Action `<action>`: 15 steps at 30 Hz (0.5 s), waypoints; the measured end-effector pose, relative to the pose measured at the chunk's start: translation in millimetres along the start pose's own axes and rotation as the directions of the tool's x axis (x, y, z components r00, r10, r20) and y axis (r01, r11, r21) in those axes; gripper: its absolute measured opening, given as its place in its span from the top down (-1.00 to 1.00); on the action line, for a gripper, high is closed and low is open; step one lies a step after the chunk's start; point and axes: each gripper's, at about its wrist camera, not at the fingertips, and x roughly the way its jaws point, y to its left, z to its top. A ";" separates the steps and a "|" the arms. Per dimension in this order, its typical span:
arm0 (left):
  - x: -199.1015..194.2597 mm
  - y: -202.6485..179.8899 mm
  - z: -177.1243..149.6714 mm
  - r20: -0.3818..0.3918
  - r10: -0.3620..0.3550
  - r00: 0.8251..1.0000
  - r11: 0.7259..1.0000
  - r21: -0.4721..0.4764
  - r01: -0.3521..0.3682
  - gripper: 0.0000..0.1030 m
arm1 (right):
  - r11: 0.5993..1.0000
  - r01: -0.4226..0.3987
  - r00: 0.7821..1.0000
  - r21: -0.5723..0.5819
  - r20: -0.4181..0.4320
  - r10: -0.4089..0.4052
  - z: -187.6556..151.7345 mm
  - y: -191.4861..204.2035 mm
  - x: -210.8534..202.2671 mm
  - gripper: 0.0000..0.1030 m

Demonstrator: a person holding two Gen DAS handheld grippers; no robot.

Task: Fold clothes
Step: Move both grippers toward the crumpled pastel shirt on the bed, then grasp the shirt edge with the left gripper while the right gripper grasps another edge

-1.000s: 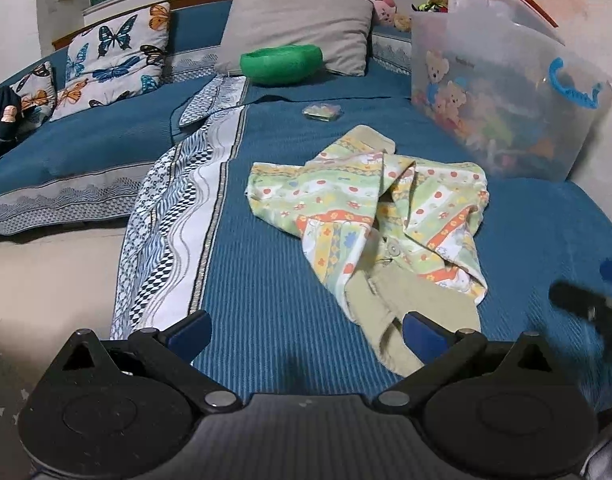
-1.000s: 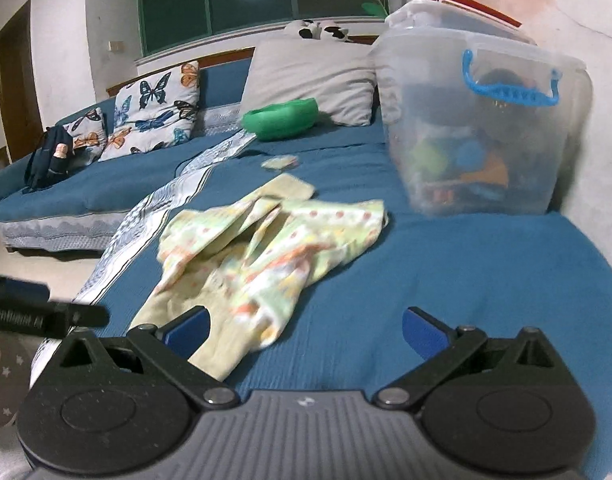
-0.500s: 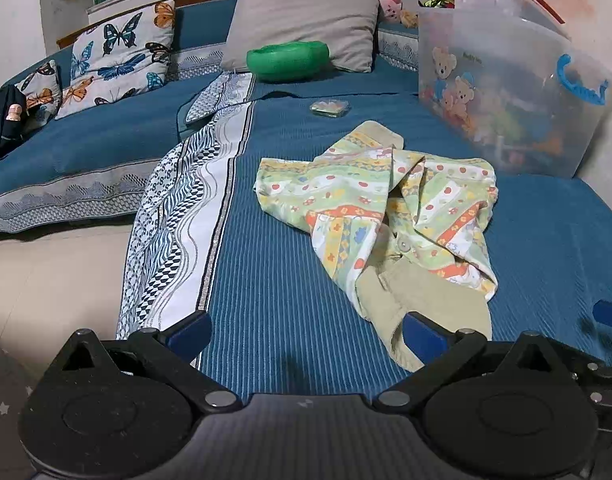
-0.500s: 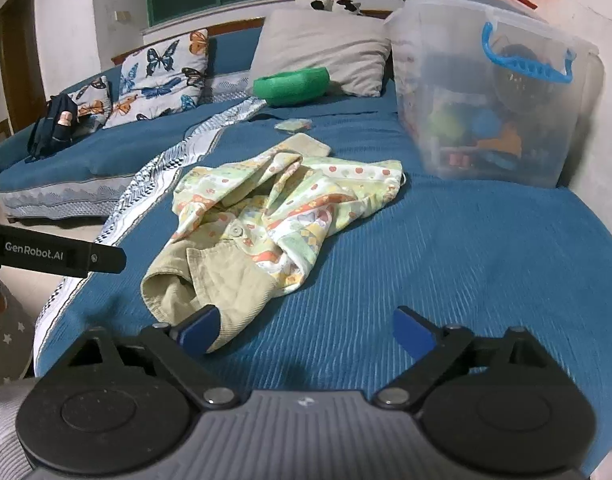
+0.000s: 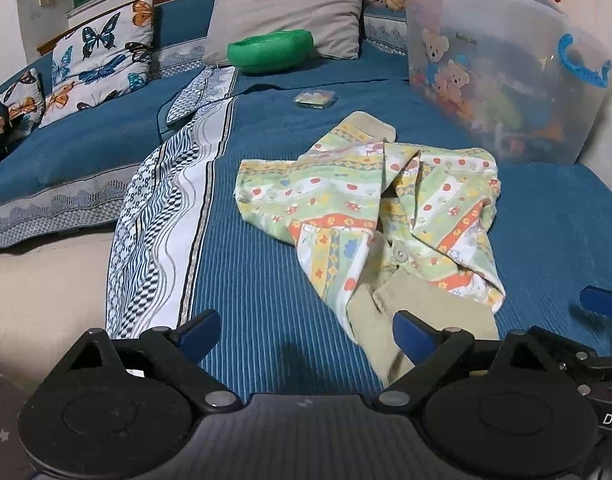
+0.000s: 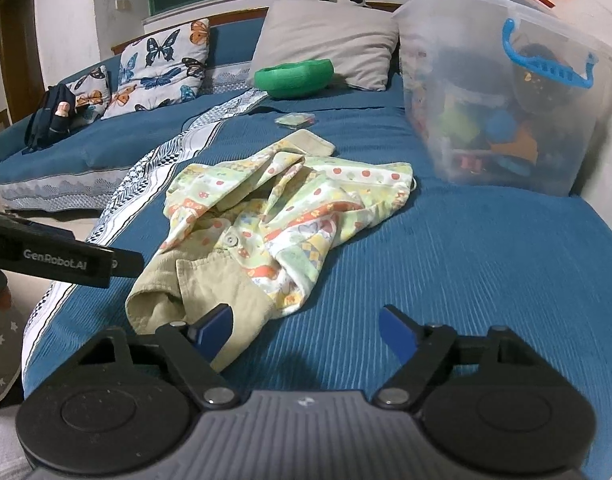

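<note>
A small child's garment (image 5: 370,216) lies crumpled on the blue bedspread (image 5: 258,280); it is pale green with coloured print and has a beige corduroy part at its near end. It also shows in the right wrist view (image 6: 274,216). My left gripper (image 5: 304,334) is open and empty just short of the beige end, its right finger over the beige cloth. My right gripper (image 6: 306,330) is open and empty, its left finger over the beige end. The left gripper's body (image 6: 66,254) shows at the left of the right wrist view.
A clear plastic storage box (image 5: 502,68) full of toys stands at the back right. A green bowl-shaped thing (image 5: 270,50) and a grey pillow (image 5: 286,8) lie at the head of the bed. A patterned white strip (image 5: 166,216) runs along the bed's left edge.
Both grippers have moved in closer to the near beige end of the garment. The garment has not moved.
</note>
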 end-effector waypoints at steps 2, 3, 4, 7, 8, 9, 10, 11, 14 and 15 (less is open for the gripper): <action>4.7 -1.9 4.7 -0.002 -0.001 1.000 1.000 0.012 0.001 -0.77 | 1.000 0.001 1.000 -0.007 -0.004 -0.001 3.4 1.1 4.1 -0.55; 7.2 -2.8 7.2 -0.003 -0.003 1.000 1.000 0.017 0.003 -0.74 | 1.000 0.001 1.000 -0.010 -0.006 -0.001 5.1 1.7 6.2 -0.52; 9.8 -3.7 9.9 -0.003 -0.005 1.000 1.000 0.020 0.005 -0.71 | 1.000 0.001 1.000 -0.013 -0.008 -0.002 6.8 2.4 8.3 -0.49; 18.6 -6.1 18.8 -0.007 -0.009 1.000 1.000 0.026 0.009 -0.67 | 1.000 -0.004 1.000 -0.014 -0.015 0.004 13.8 1.8 20.1 -0.44; 21.7 -6.9 21.8 -0.007 -0.010 1.000 0.999 0.030 0.010 -0.65 | 1.000 -0.006 1.000 -0.014 -0.017 0.006 16.3 1.1 24.5 -0.43; 25.0 -7.9 24.5 -0.008 -0.011 1.000 0.999 0.034 0.011 -0.62 | 1.000 -0.006 1.000 -0.016 -0.021 0.005 18.4 0.7 28.5 -0.42; 28.5 -8.9 27.1 -0.010 -0.011 1.000 0.999 0.039 0.012 -0.60 | 1.000 0.001 1.000 -0.024 -0.030 -0.001 19.0 1.2 31.1 -0.40; 32.0 -9.9 29.6 -0.012 -0.011 1.000 0.999 0.043 0.012 -0.60 | 1.000 0.006 0.999 -0.030 -0.036 -0.007 19.8 1.6 33.6 -0.39; 43.4 -12.4 36.1 -0.020 -0.011 1.000 0.998 0.057 0.012 -0.50 | 0.999 0.005 0.999 -0.037 -0.052 -0.007 24.2 2.0 43.1 -0.31; 47.4 -13.1 37.9 -0.023 -0.012 1.000 0.998 0.064 0.013 -0.43 | 0.999 0.003 0.998 -0.036 -0.057 -0.005 25.2 1.8 46.1 -0.30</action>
